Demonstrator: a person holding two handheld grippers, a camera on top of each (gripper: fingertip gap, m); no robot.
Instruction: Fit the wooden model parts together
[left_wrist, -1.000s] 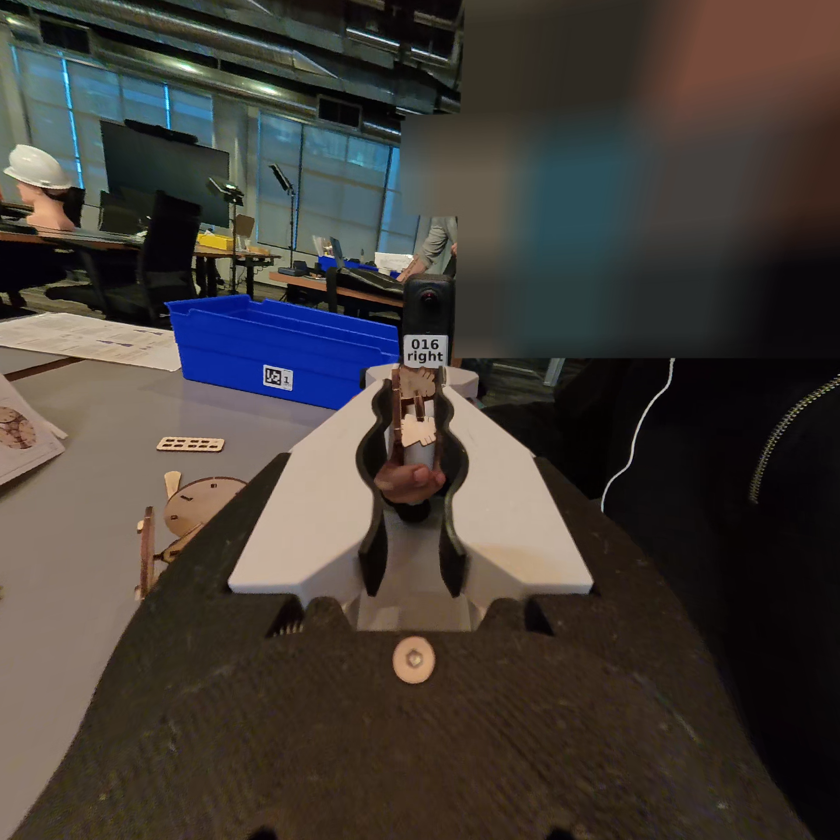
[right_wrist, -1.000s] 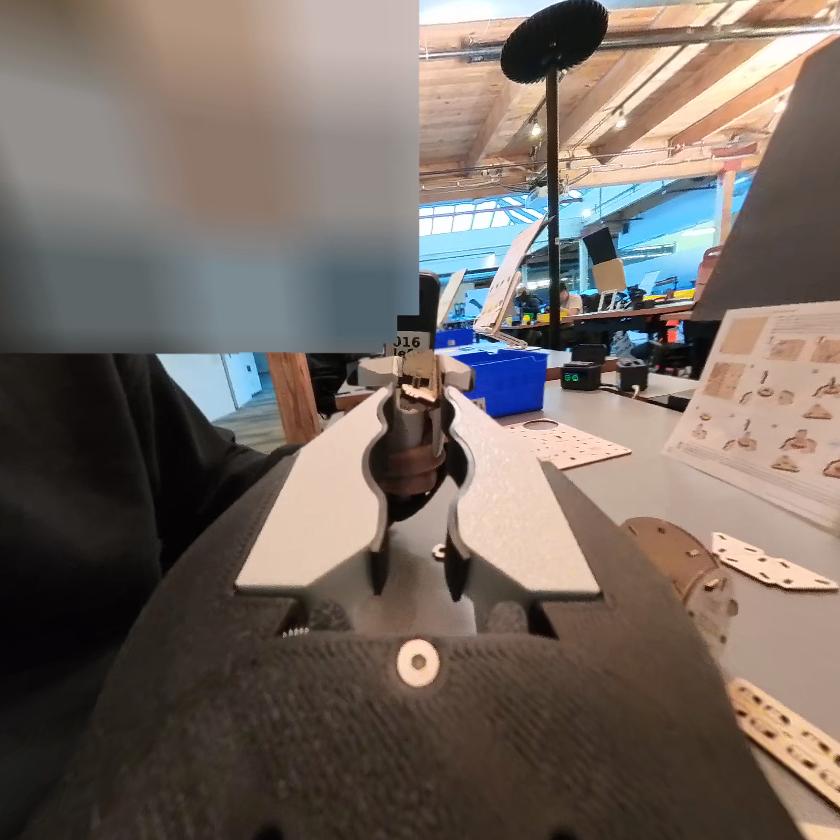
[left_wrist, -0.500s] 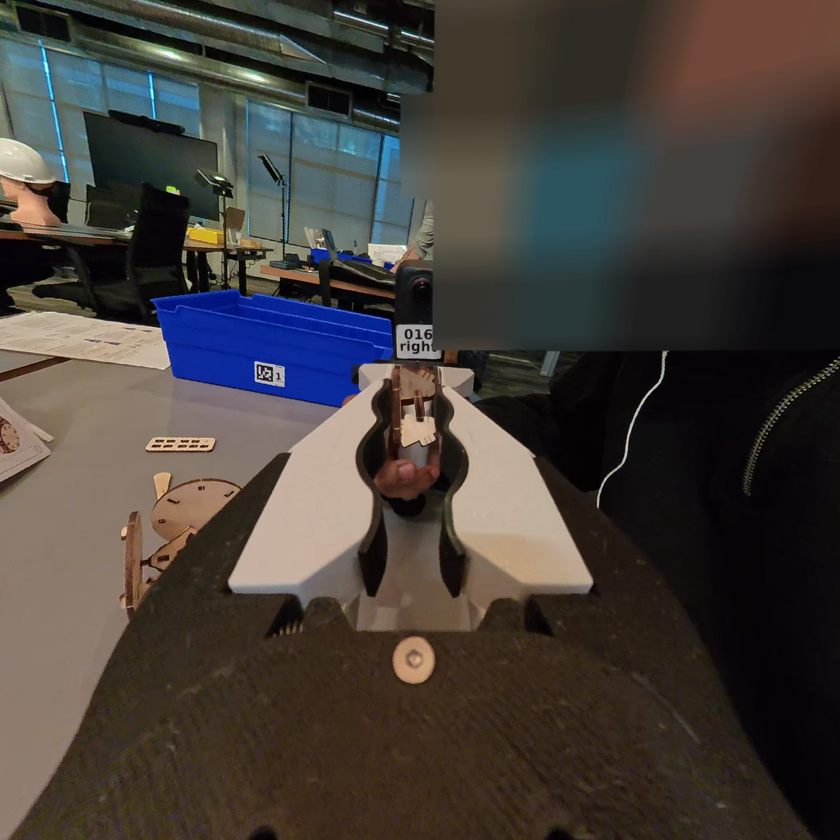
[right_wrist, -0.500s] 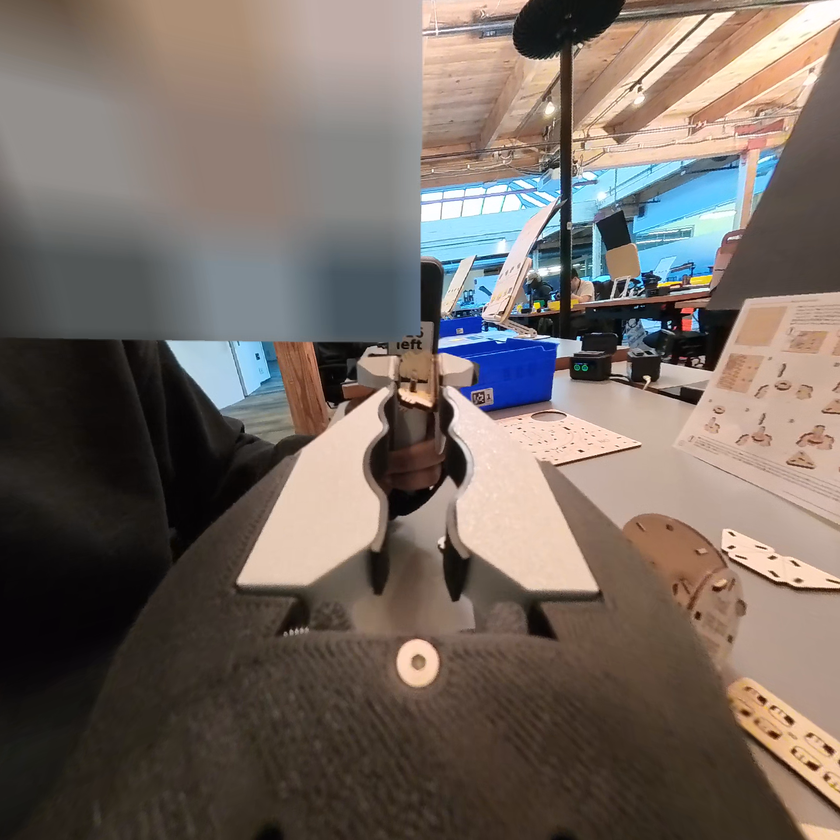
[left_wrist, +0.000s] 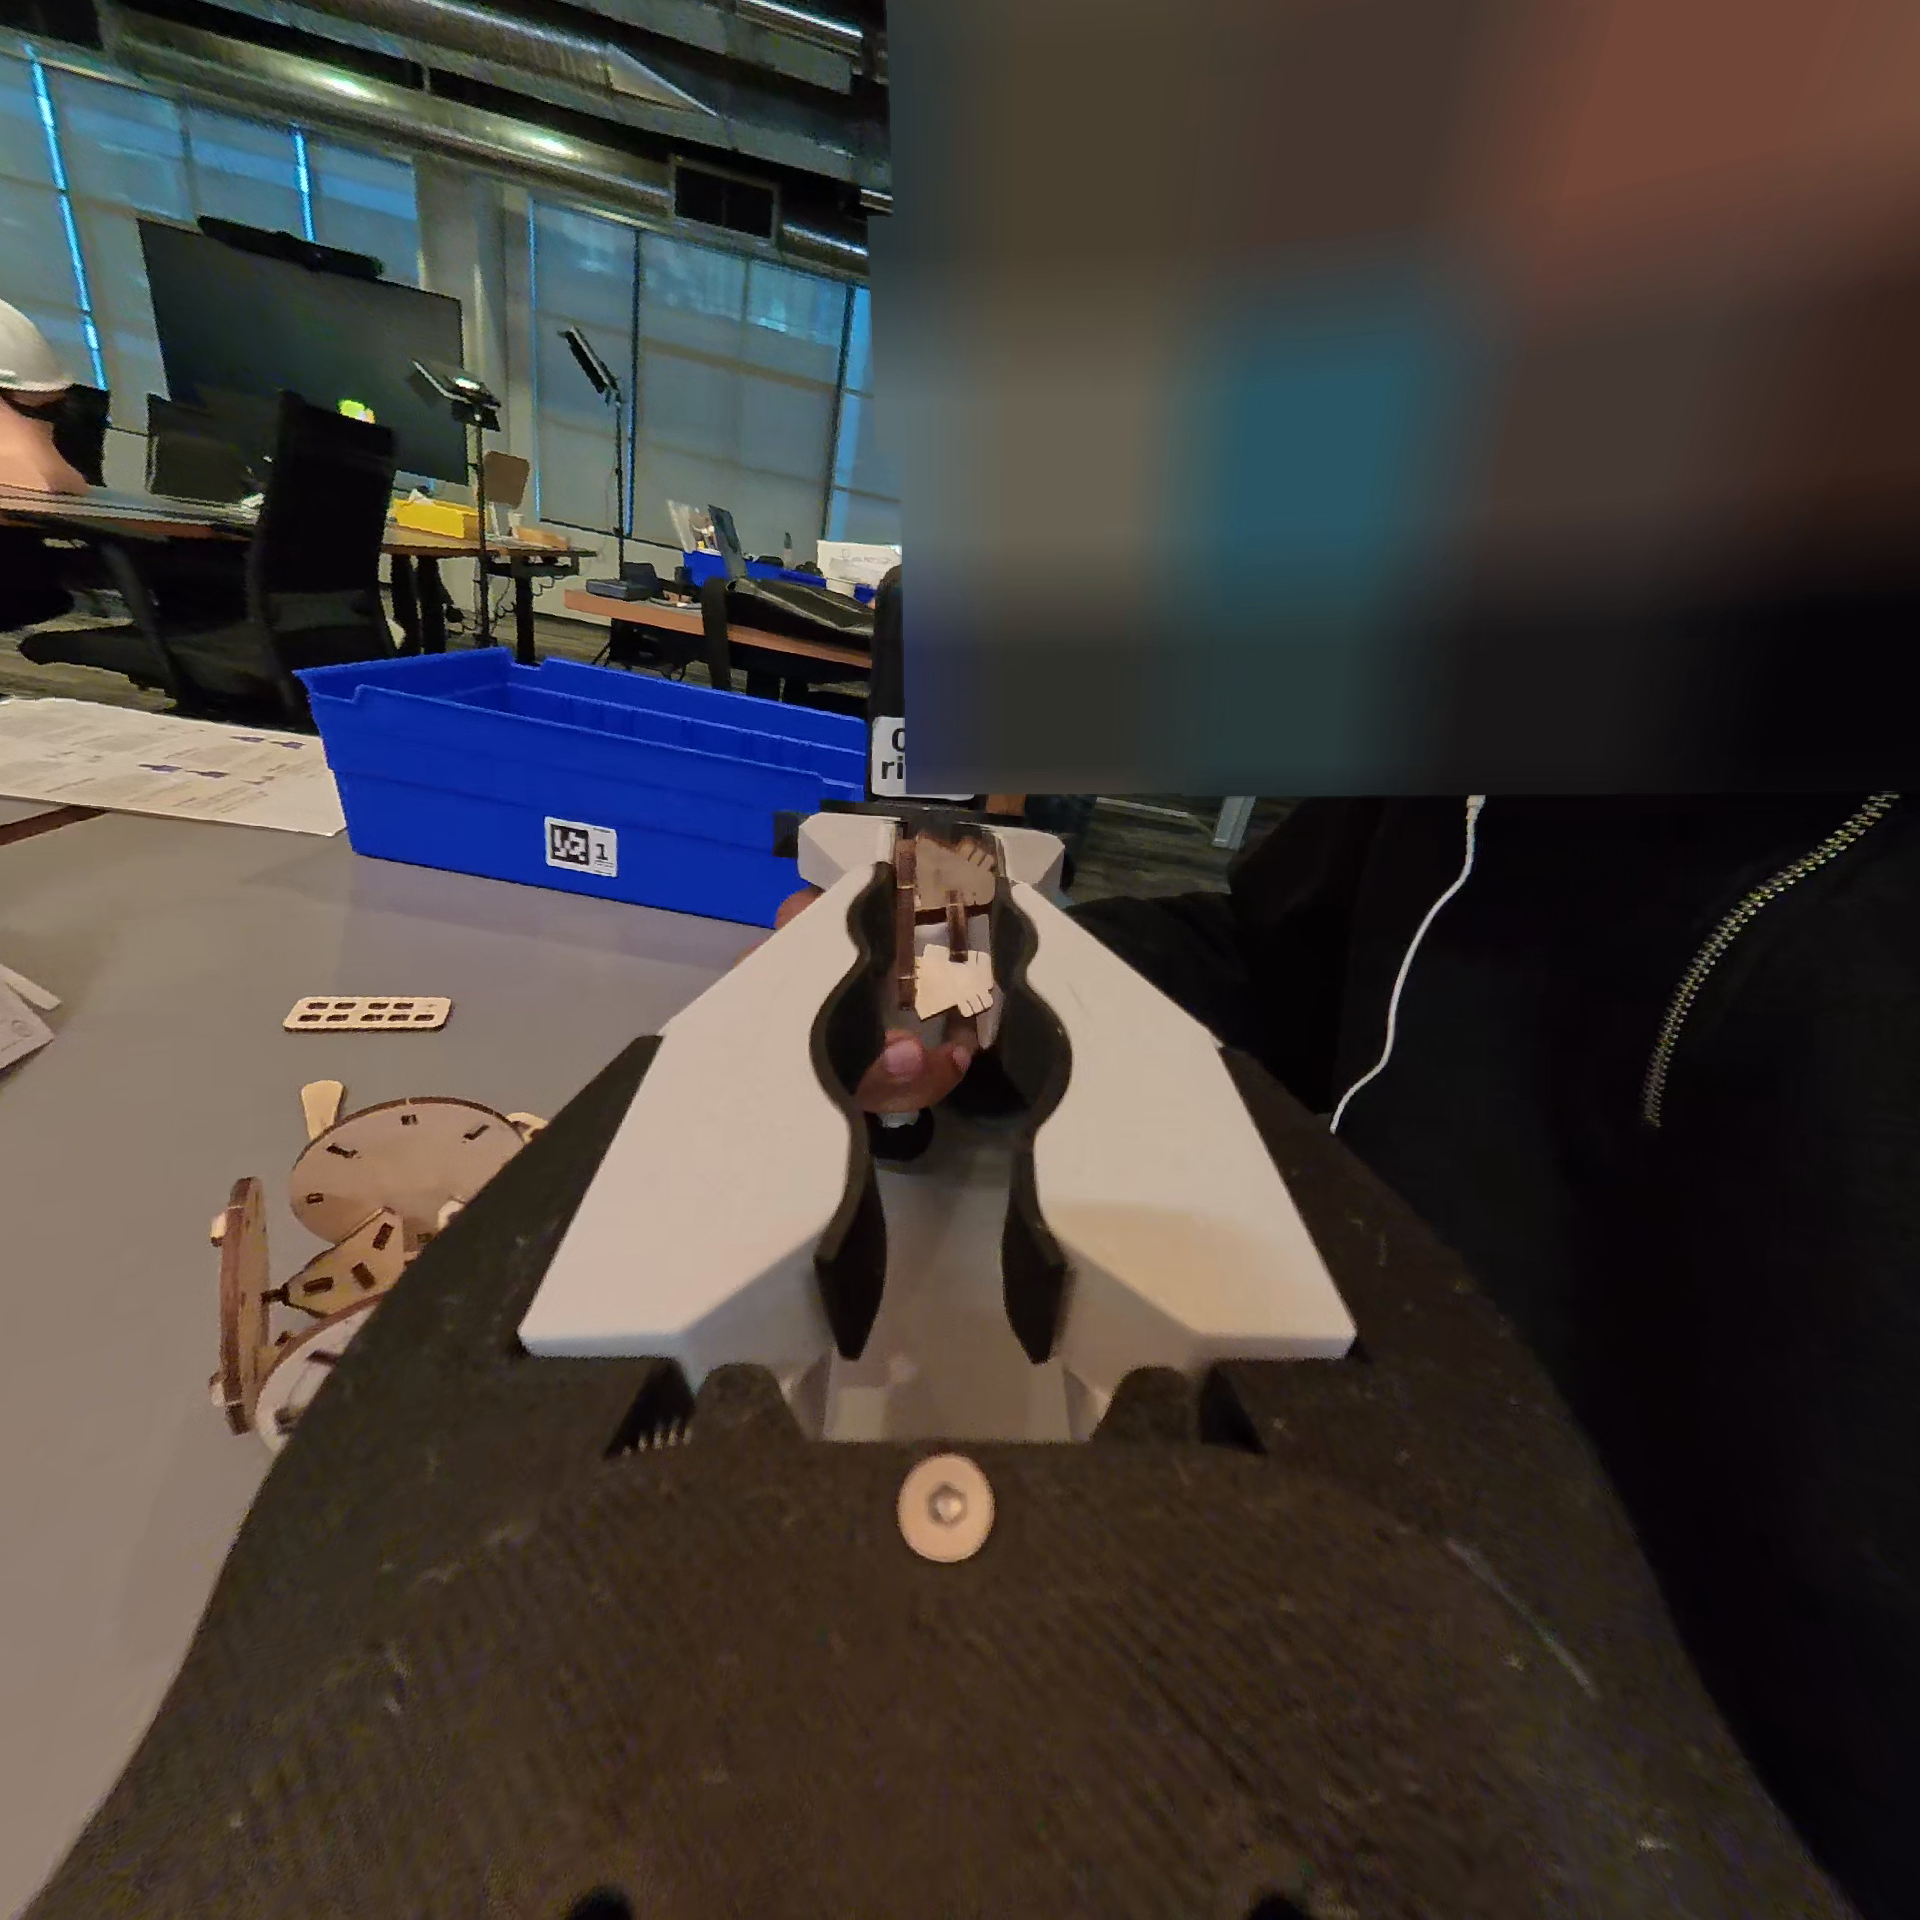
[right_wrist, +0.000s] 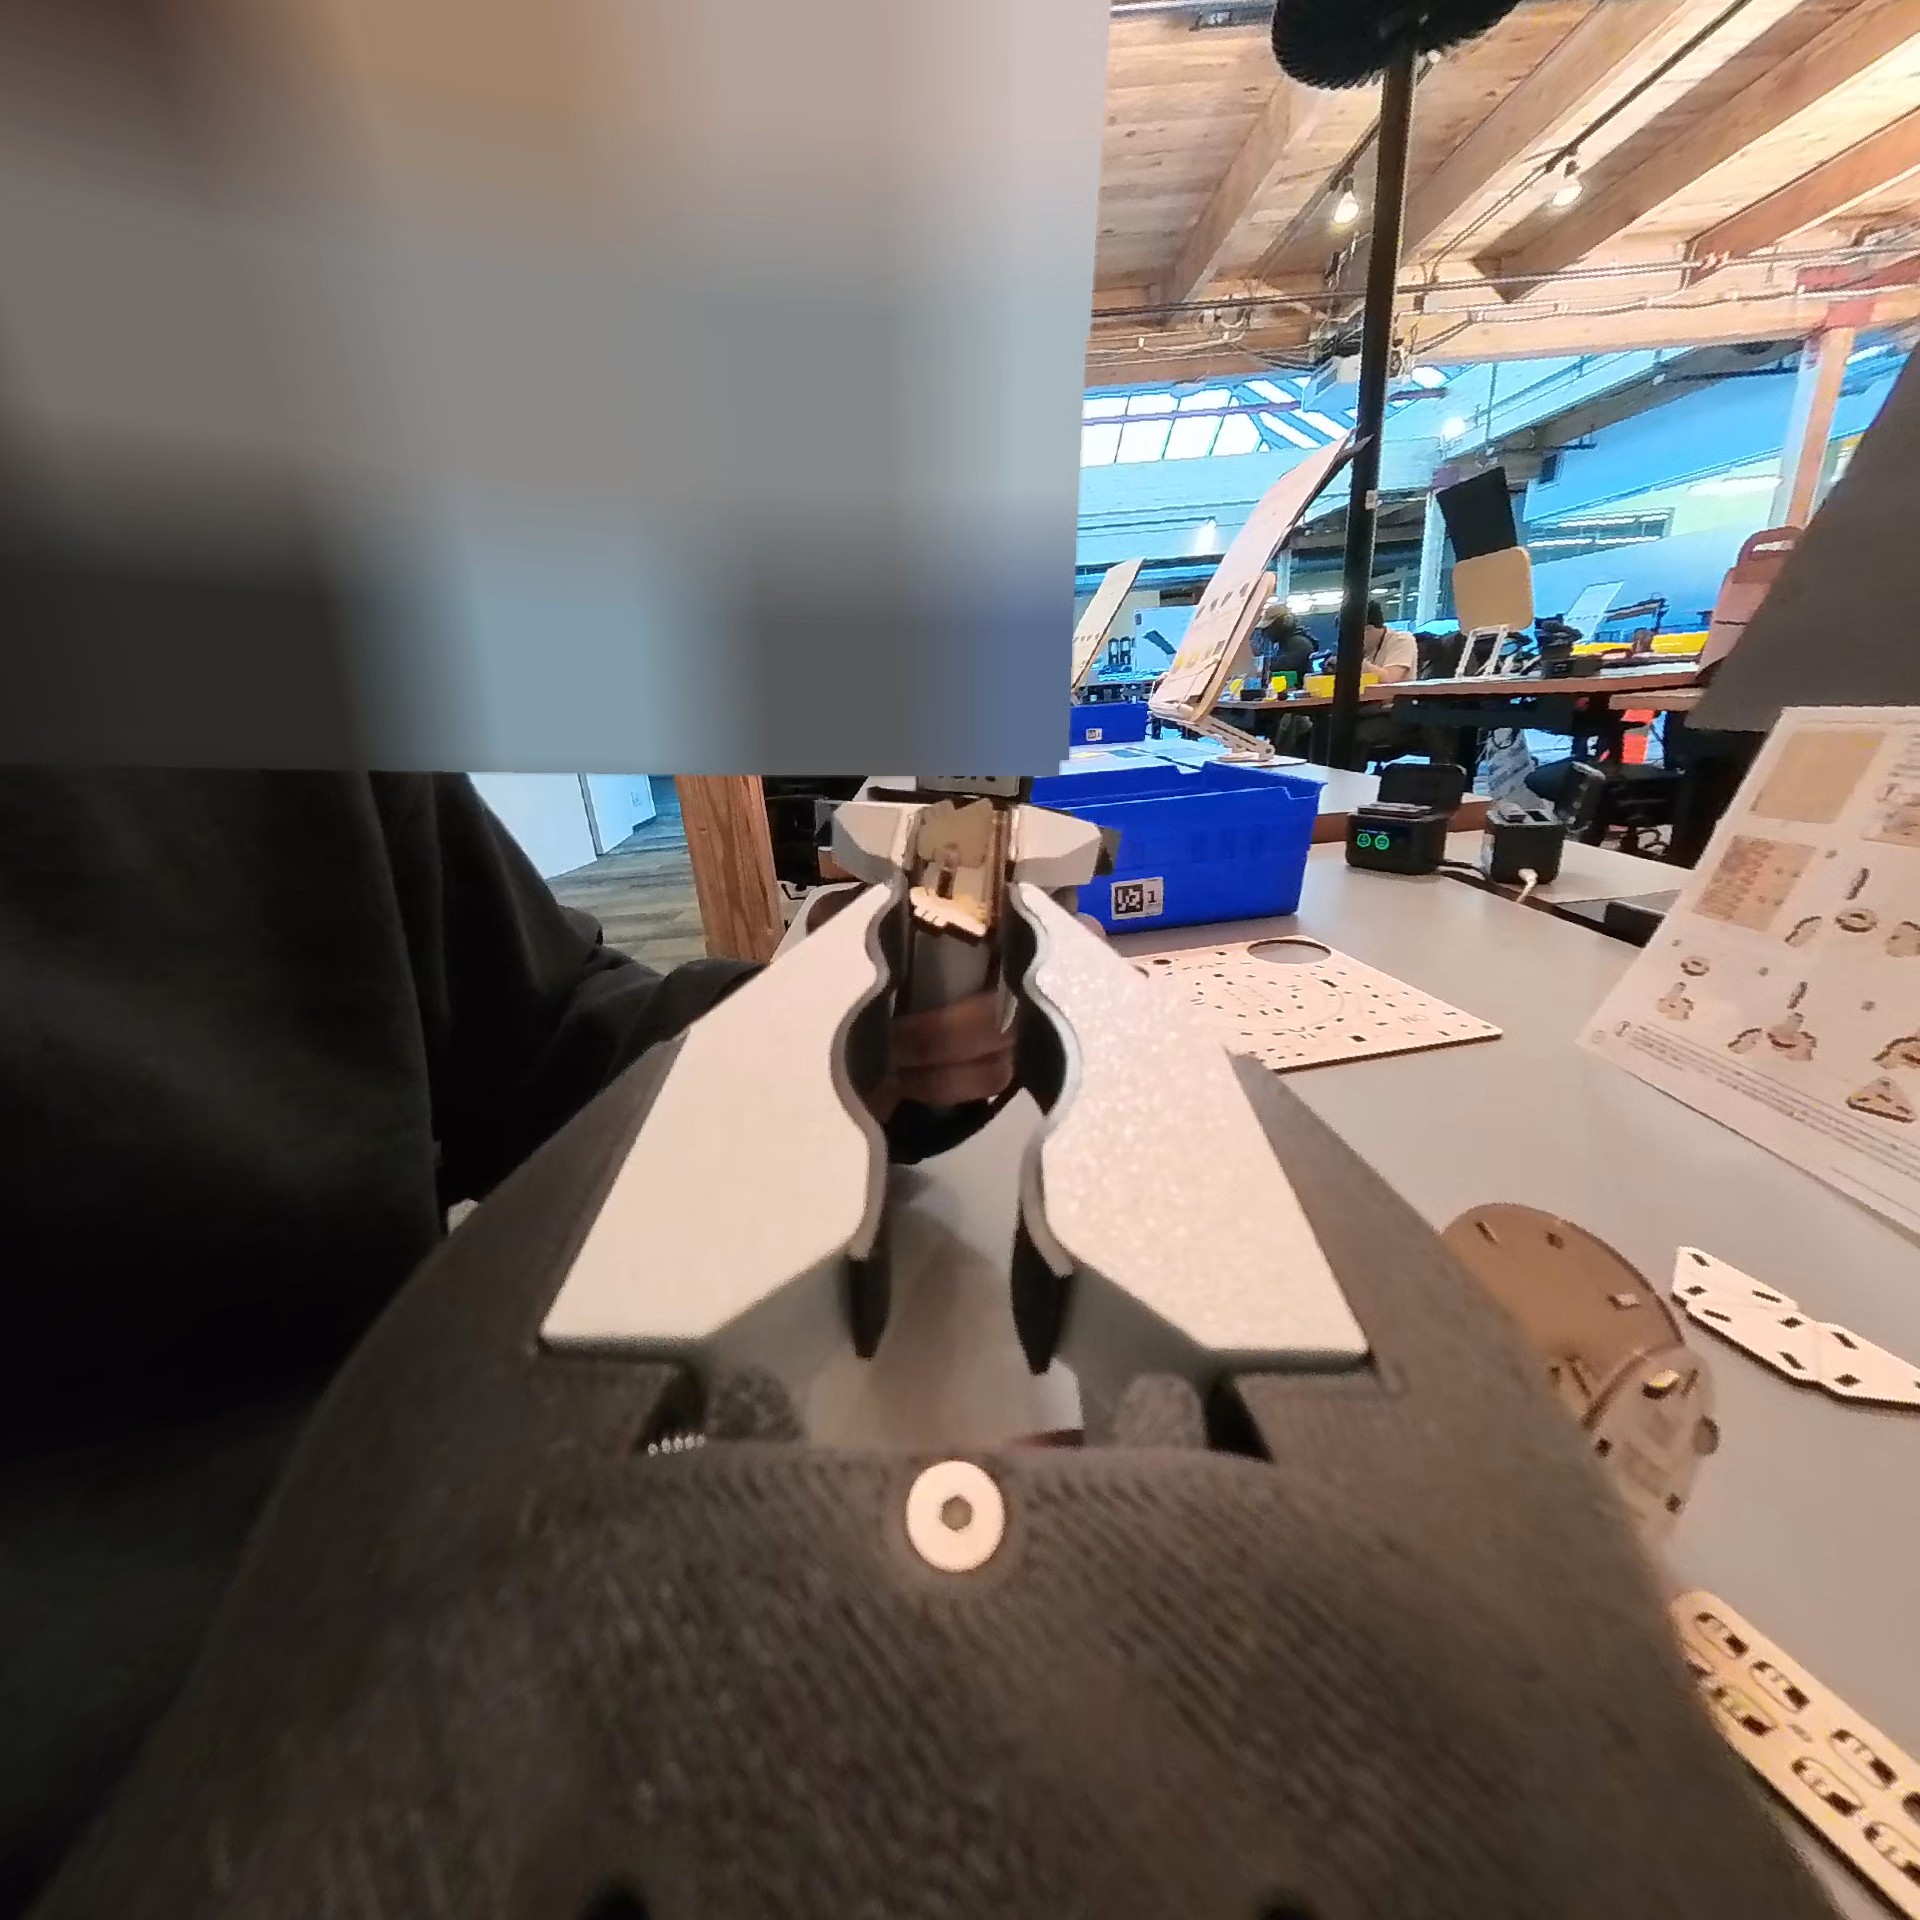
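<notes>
Bare grey table (left_wrist: 156, 935) ahead-left; blue bin (left_wrist: 582, 769) across behind; wooden parts (left_wrist: 343, 1216) beside.

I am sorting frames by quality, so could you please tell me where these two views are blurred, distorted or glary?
Left wrist view: sharp centre, wide-angle bending at the window frames, big mosaic patch upper right, blue plastic bin crisp. Right wrist view: mosaic patch upper left, soft smear near the grey gripper fingers' base, bright skylights behind, sparkle on the fingers.

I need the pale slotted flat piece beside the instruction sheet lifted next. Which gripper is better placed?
Right, probably: the slotted piece lies beside the right gripper and is absent from the left view. It and the left gripper both hold the small wooden assembly, though.
</notes>
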